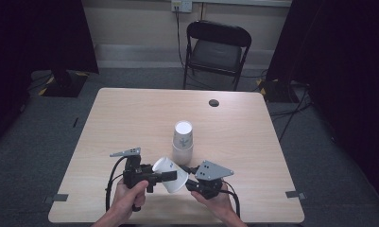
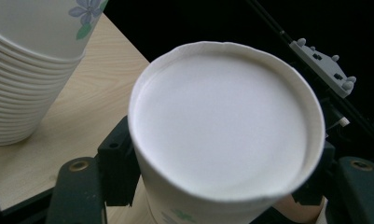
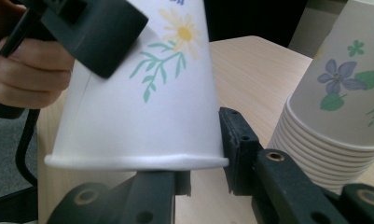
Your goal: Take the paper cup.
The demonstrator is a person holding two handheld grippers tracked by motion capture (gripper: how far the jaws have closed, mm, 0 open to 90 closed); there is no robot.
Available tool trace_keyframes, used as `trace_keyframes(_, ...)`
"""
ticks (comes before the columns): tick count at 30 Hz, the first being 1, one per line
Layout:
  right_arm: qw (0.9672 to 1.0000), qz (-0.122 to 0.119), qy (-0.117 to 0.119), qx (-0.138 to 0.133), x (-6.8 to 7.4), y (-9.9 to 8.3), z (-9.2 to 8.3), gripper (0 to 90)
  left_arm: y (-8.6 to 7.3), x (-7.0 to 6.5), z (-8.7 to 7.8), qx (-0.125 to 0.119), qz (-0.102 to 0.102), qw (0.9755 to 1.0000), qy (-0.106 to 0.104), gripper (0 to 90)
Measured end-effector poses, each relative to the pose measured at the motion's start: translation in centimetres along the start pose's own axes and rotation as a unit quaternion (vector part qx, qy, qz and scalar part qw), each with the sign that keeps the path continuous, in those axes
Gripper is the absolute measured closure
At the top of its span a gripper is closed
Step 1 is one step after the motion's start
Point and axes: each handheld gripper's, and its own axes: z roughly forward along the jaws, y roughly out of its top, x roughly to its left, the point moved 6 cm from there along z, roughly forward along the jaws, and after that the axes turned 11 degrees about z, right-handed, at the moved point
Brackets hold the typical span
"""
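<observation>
**Cup held between two grippers**

While the left gripper clamps the cup by its base, tilted above the table's near edge, the right gripper has its jaws around the cup's rim, one pad beside the wall. The stack stands just behind.

The paper cup is white with a yellow daisy and green sprigs. The stack of cups is white too, printed with purple flowers and green leaves. The table is pale wood-grain; the folding chair black.
</observation>
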Motion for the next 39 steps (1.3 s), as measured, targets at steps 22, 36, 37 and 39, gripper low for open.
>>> trace_keyframes(22, 0.9995, -0.001, 0.003, -0.033, 0.2, 0.6, -0.7, 85.0, 0.5, -0.6, -0.2, 0.012, 0.052, 0.9986, 0.002, 23.2)
trace_keyframes(36, 0.9992, 0.011, 0.001, -0.039, -0.7, 0.9, -1.3, 85.9, 0.2, -0.2, -0.6, 0.030, 0.090, 0.9952, 0.025, 14.7)
trace_keyframes(37, 0.9992, 0.013, 0.003, -0.038, -0.7, 0.9, -1.3, 85.9, 0.2, -0.2, -0.6, 0.030, 0.090, 0.9952, 0.025, 14.7)
trace_keyframes(39, 0.9992, 0.013, 0.002, -0.038, -0.8, 0.9, -1.5, 86.0, 0.2, -0.2, -0.7, 0.028, 0.099, 0.9942, 0.030, 14.7)
